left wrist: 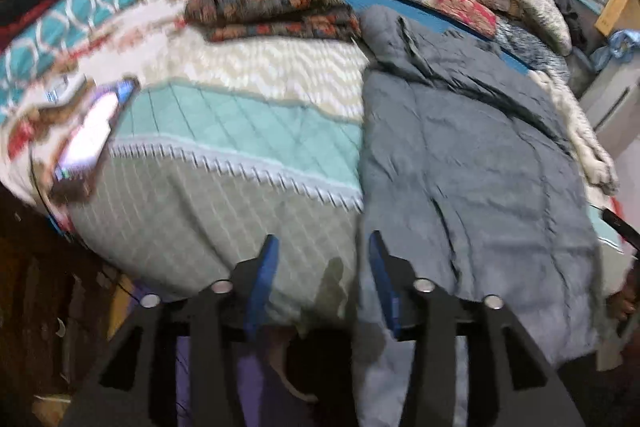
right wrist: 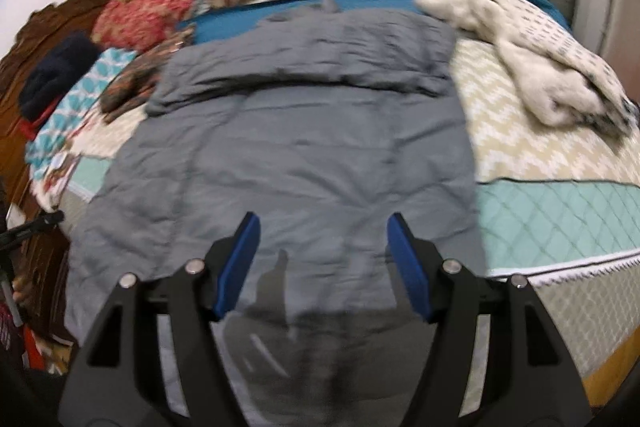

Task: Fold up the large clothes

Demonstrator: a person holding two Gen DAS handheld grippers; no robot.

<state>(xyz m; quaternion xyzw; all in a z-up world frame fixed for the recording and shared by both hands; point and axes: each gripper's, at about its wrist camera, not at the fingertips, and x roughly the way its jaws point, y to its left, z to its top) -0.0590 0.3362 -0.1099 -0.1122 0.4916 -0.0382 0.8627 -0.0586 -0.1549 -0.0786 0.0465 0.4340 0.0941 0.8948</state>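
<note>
I see one grey quilted jacket (right wrist: 304, 131) spread flat on the bed (right wrist: 540, 155), straight ahead of my right gripper (right wrist: 322, 239) – its two blue pads stand wide, nothing between. My left gripper (left wrist: 322, 259) gapes too, empty – jacket's edge just below-right of it.

Left hand-held gripper (left wrist: 322, 247) jaws apart, right hand-held gripper (right wrist: 324, 227) jaws wide, both angled downward
</note>
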